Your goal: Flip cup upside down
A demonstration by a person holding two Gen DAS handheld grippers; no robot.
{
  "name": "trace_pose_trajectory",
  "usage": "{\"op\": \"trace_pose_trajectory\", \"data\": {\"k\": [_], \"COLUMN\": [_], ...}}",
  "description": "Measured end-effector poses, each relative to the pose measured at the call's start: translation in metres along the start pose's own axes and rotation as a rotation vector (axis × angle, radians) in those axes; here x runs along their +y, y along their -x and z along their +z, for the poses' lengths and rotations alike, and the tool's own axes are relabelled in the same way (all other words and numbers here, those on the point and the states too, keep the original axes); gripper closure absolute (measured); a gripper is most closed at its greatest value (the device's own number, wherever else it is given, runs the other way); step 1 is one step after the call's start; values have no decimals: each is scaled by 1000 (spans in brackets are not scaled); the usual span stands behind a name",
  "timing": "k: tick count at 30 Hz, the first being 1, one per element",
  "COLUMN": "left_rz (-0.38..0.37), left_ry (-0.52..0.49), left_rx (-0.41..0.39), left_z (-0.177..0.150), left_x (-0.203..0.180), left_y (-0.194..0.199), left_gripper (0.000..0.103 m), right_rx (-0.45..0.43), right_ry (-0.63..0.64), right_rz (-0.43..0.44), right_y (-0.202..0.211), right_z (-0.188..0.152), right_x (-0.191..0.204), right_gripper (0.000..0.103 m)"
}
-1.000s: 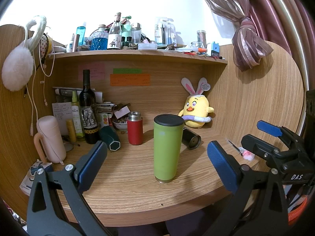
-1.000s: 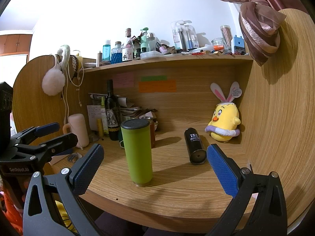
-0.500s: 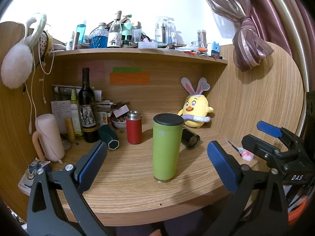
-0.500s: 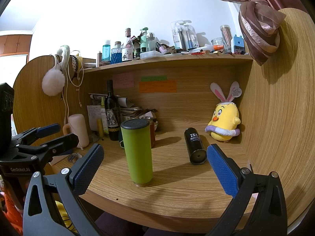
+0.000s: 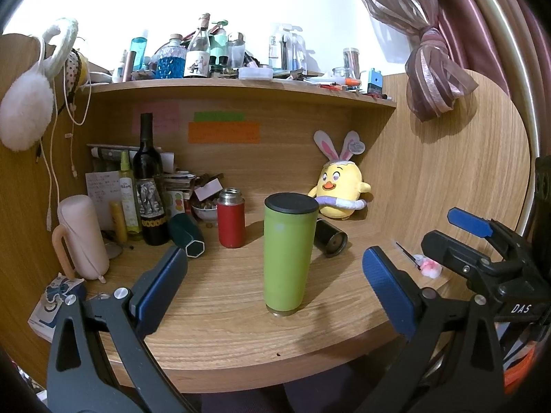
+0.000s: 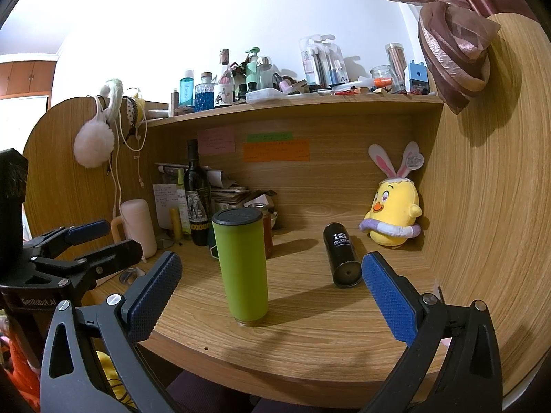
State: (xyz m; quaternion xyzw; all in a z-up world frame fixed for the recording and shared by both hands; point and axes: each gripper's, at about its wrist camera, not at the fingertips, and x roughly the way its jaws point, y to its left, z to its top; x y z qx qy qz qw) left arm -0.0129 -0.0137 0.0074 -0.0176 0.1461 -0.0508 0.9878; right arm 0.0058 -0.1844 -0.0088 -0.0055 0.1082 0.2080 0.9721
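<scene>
A tall green cup (image 5: 286, 256) with a black top stands on end on the wooden desk (image 5: 220, 320), near its front edge. It also shows in the right wrist view (image 6: 242, 266). My left gripper (image 5: 273, 289) is open and empty, held in front of the cup, short of it. My right gripper (image 6: 270, 290) is open and empty, also in front of the cup and a little to its right. Each gripper shows at the edge of the other's view: the right one (image 5: 471, 241) and the left one (image 6: 86, 241).
A black cylinder (image 6: 341, 254) lies on its side behind and right of the cup. A red flask (image 5: 230, 218), a dark green cup on its side (image 5: 186, 235), a wine bottle (image 5: 149, 186) and a pink mug (image 5: 82, 237) stand at the back left. A yellow plush chick (image 5: 339, 189) sits at the back right.
The left wrist view has shifted slightly, with the cup a touch higher in the frame. Both grippers stay open and the cup has not moved.
</scene>
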Motion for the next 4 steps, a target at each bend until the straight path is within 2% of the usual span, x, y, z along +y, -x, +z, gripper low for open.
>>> {"op": "trace_pose_trajectory", "data": {"k": [4], "left_rz": [-3], "left_ry": [2], "left_rx": [2], "left_z": [1], "left_x": [0], "left_y": [0], "left_gripper": [0], "right_rx": [-1], "right_ry": [-4], "right_rz": [1], "right_y": [0], "right_z": [0], "right_x": [0], "right_gripper": [0]}}
